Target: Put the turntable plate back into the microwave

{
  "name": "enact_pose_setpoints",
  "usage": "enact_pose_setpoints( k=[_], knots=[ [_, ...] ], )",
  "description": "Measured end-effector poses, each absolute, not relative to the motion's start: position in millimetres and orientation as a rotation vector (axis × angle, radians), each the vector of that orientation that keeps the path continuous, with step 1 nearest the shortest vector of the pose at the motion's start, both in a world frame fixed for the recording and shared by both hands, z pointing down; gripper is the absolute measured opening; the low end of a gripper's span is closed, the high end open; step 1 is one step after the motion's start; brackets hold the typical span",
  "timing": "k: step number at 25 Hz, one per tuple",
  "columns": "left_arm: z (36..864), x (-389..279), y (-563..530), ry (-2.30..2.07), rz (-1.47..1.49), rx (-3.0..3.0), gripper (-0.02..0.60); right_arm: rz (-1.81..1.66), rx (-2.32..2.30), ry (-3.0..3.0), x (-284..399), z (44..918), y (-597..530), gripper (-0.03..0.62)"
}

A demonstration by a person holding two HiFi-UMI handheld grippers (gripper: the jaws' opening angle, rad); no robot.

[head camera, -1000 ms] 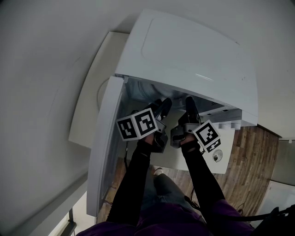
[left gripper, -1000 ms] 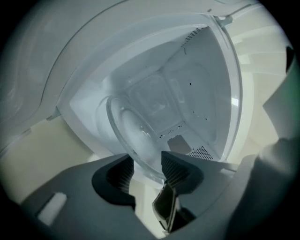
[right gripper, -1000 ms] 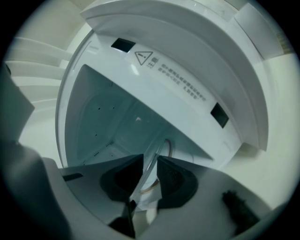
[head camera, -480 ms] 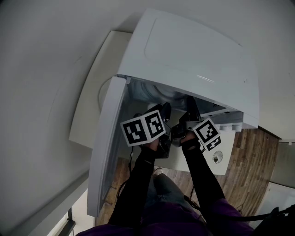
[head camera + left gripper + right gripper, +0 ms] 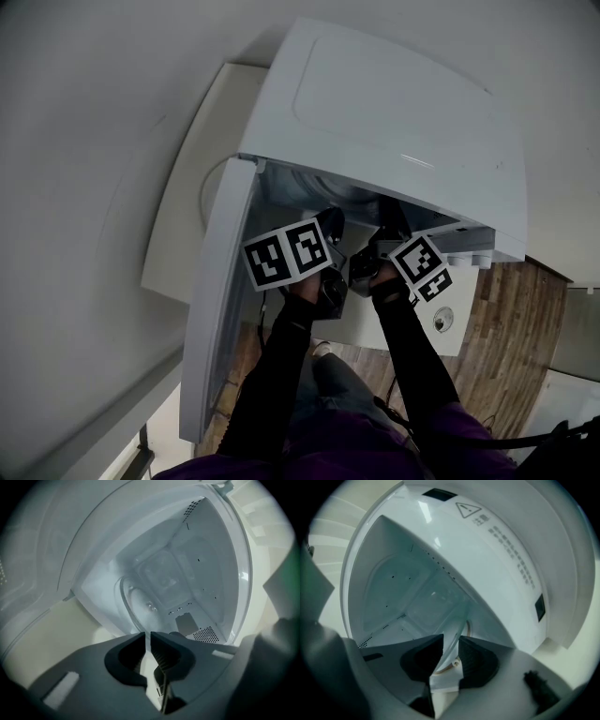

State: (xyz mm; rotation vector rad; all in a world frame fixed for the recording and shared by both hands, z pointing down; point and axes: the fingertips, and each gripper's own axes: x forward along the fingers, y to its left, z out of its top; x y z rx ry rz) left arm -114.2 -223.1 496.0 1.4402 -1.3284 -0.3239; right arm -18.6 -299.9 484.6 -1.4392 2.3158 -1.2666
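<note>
Forward, arms (image 5: pixel 281 366) outstretched into microwave (image 5: pixel 403 112); right gripper (image 5: pixel 451 648) pinching turntable plate (image 5: pixel 133 603), left gripper (image 5: pixel 147 641) just closing on it.

The turntable plate (image 5: pixel 125 603) is inside the microwave (image 5: pixel 394 103), door (image 5: pixel 220 281) at left.

From your head view, the roof of the microwave (image 5: pixel 394 112) covers the fingertips of the left gripper (image 5: pixel 330 223) and the right gripper (image 5: pixel 389 216). The left gripper's jaws have just been closing on the rim of the turntable plate (image 5: pixel 133 603), and in its own view they hide the plate's near edge. The clear glass is hard for you to trace further in. The warning print (image 5: pixel 506 538) is too small to read. Your sleeves (image 5: pixel 281 375) are cut off at the bottom edge.
</note>
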Motion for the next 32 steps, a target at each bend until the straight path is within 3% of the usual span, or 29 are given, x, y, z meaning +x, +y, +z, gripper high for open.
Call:
enact_pose_setpoints(
  k=[1,32],
  knots=[
    [494.8,-112.7,-222.3,-1.326,-0.317,1.442,0.006,-1.264,-1.451,2.327,-18.8,485.3,-299.8,0.094],
    [500.6,-92.5,-236.4,-1.380,-0.147,1.561,0.005,-1.174,-1.752,2.540,-20.2,501.8,-299.4,0.153]
  ],
)
